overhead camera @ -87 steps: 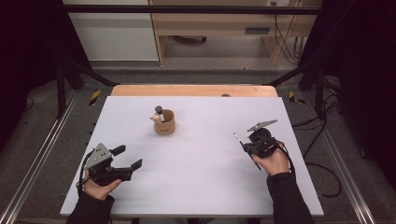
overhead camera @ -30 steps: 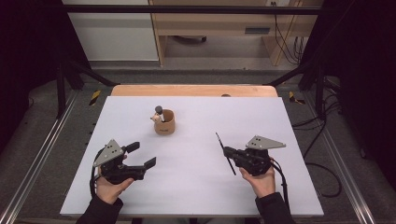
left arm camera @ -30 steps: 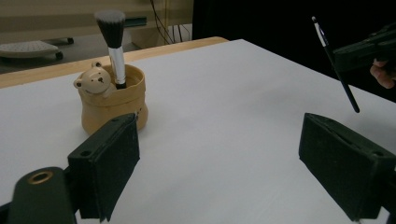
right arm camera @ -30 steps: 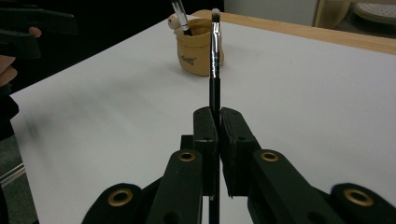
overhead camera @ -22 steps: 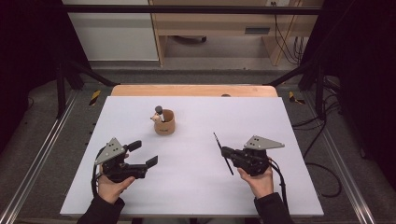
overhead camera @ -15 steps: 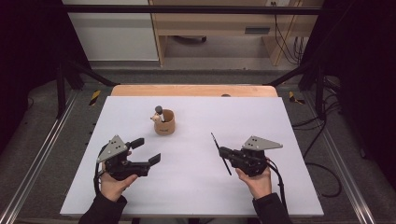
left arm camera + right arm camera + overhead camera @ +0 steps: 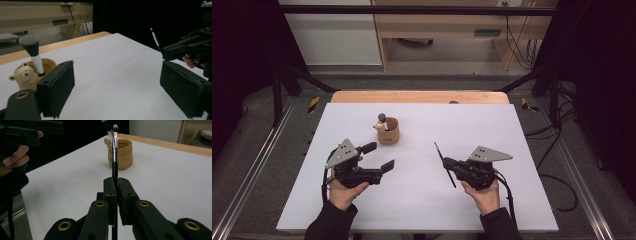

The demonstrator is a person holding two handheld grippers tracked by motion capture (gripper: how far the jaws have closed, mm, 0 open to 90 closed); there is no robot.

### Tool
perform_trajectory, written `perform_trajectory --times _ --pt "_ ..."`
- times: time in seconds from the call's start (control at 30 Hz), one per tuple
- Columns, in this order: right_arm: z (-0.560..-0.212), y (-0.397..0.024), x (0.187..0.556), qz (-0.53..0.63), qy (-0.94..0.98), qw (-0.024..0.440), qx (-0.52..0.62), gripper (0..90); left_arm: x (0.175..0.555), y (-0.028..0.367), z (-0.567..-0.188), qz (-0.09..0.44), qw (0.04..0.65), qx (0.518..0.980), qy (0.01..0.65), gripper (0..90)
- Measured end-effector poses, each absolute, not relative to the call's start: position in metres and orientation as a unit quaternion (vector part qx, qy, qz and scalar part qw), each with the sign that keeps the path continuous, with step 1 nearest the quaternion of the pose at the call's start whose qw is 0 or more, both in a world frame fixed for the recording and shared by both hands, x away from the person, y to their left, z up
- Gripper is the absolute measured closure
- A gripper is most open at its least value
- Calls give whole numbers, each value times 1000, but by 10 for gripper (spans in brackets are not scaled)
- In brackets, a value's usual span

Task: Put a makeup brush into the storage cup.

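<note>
Two grippers sit over the white table (image 7: 512, 130) in the high view: the left gripper (image 7: 378, 156) with jaws spread and nothing between them, the right gripper (image 7: 447, 164) pinching a thin black brush (image 7: 443, 160). A tan bear cup (image 7: 388, 132) holding a second brush (image 7: 382, 119) stands beyond the left gripper.

From the left gripper view, its pads stand wide apart, the cup (image 7: 25, 75) just beside the left pad.

From the right gripper view, the jaws are pressed together on the brush (image 7: 114, 157), which points toward the cup (image 7: 122, 152).
</note>
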State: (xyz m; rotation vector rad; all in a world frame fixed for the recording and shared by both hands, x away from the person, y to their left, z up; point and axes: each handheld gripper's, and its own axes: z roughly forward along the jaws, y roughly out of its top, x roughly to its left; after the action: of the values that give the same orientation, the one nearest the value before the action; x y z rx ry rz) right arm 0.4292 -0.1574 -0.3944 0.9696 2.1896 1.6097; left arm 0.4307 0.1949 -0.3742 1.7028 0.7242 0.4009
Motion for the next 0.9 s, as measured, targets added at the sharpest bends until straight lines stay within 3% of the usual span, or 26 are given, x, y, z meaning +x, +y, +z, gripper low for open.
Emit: perform_trajectory --times 0.9 --pt "-392 -151 425 569 747 126 321 859 434 152 -369 145 605 729 286 127"
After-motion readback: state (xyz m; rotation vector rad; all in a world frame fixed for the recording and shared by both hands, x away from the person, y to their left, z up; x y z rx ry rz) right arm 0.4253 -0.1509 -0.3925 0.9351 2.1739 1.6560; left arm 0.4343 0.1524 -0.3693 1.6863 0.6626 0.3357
